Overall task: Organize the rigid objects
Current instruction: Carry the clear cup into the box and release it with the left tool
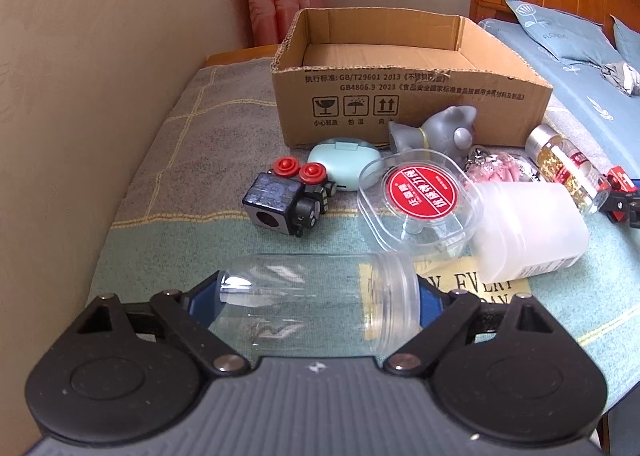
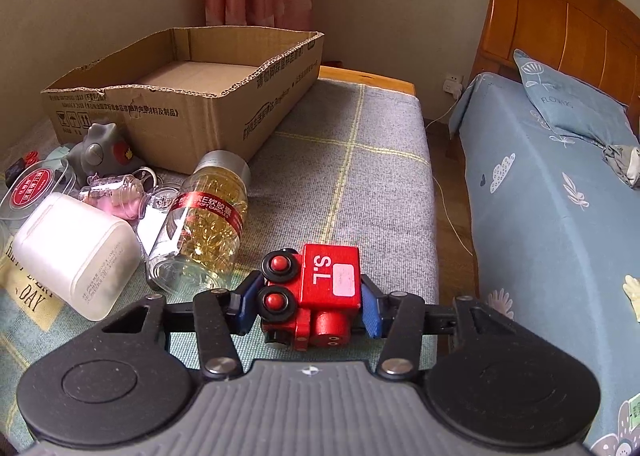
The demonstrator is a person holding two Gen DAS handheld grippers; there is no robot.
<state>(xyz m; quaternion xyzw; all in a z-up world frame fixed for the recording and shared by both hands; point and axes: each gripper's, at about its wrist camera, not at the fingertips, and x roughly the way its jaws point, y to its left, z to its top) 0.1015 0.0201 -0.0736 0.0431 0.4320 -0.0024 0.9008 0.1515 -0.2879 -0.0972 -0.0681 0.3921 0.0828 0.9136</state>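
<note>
Grippers both gripped: right gripper point(image 2: 306, 306) pinched red toy train point(image 2: 316, 296) marked "S.L", lower centre, long axis toward camera. Left gripper point(image 1: 320, 296) clamped clear jar point(image 1: 316, 296) lying crosswise, mouth right. Beyond: white bottle point(image 2: 76, 252), capsule bottle point(image 2: 204, 219) reading "SOFT CAPSULES", cardboard box point(image 1: 400, 95) printed "GB4806.9 2023" upper centre.

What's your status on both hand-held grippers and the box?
Left hand-held gripper shut on clear jar. Right hand-held gripper shut on red toy train. Cardboard box open, nothing inside. Clutter lies before it.

Red toy train point(image 1: 622, 191) cut off at frame edge, box's point(image 1: 400, 91) small print blurred
</note>
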